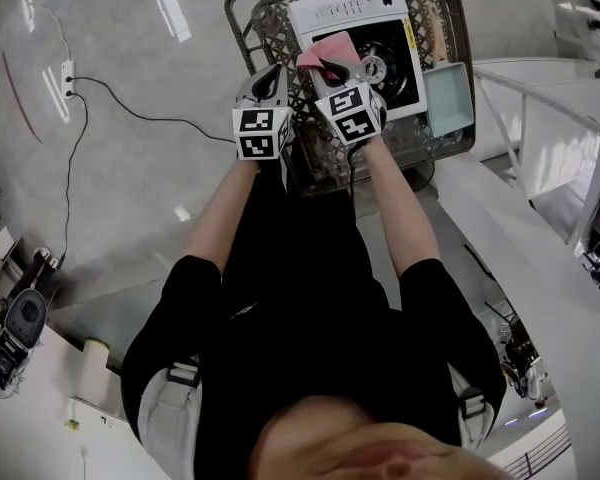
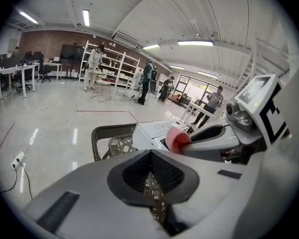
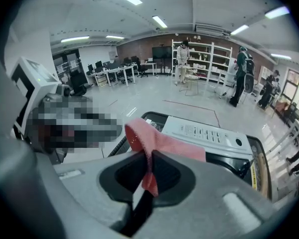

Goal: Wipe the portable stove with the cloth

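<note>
The portable stove (image 1: 348,10) is white with a black top and lies in a wicker basket (image 1: 242,30) on the floor. In the head view a pink cloth (image 1: 324,50) rests over the stove's near left corner, pinched by my right gripper (image 1: 332,67). The right gripper view shows the jaws shut on a fold of the cloth (image 3: 162,142), with the stove (image 3: 209,132) just beyond my right gripper (image 3: 150,156). My left gripper (image 1: 276,74) hovers over the basket's left rim, beside the right one; its jaws are shut with nothing held. In the left gripper view, my left gripper (image 2: 150,153) faces the stove (image 2: 152,130) and cloth (image 2: 178,140).
A pale teal tray (image 1: 448,98) sits in the basket to the right of the stove. A white table and rail (image 1: 540,93) stand at the right. A power strip with a cable (image 1: 68,76) lies on the floor at left. Several people and shelves (image 2: 114,66) are far off.
</note>
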### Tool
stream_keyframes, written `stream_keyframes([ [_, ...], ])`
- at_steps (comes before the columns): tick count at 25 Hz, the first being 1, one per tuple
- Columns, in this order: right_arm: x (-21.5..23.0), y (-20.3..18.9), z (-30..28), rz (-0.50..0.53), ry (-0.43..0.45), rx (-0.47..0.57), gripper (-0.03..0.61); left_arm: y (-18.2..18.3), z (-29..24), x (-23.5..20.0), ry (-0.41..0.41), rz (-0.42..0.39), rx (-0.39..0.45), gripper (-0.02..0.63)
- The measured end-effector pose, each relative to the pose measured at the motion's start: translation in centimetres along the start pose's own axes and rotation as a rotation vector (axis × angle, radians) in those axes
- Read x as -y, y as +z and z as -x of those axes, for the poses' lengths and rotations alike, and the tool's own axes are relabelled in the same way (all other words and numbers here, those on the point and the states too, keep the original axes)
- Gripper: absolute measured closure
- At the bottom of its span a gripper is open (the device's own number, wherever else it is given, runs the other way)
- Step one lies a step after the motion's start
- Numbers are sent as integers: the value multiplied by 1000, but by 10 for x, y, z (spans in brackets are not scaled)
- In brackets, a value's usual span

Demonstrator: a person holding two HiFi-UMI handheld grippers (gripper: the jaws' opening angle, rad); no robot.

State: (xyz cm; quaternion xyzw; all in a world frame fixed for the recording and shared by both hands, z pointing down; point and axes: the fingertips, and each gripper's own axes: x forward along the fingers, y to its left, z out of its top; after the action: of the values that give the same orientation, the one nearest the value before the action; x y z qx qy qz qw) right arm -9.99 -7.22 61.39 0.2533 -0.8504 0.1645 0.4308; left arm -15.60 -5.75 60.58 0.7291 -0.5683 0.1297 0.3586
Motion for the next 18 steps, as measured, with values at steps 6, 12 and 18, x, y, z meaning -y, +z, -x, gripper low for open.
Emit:
stream_keyframes([
  [6,5,20,5,-43,-17,77,545,-1,-1,-7,16,5,0,614],
  [12,55,68,78,-177,-128,304,546,20,-9,8,-6,-37,33,614],
  [18,140,55,141,-82,-309,304,546,54,-31,32,-37,-93,85,614],
])
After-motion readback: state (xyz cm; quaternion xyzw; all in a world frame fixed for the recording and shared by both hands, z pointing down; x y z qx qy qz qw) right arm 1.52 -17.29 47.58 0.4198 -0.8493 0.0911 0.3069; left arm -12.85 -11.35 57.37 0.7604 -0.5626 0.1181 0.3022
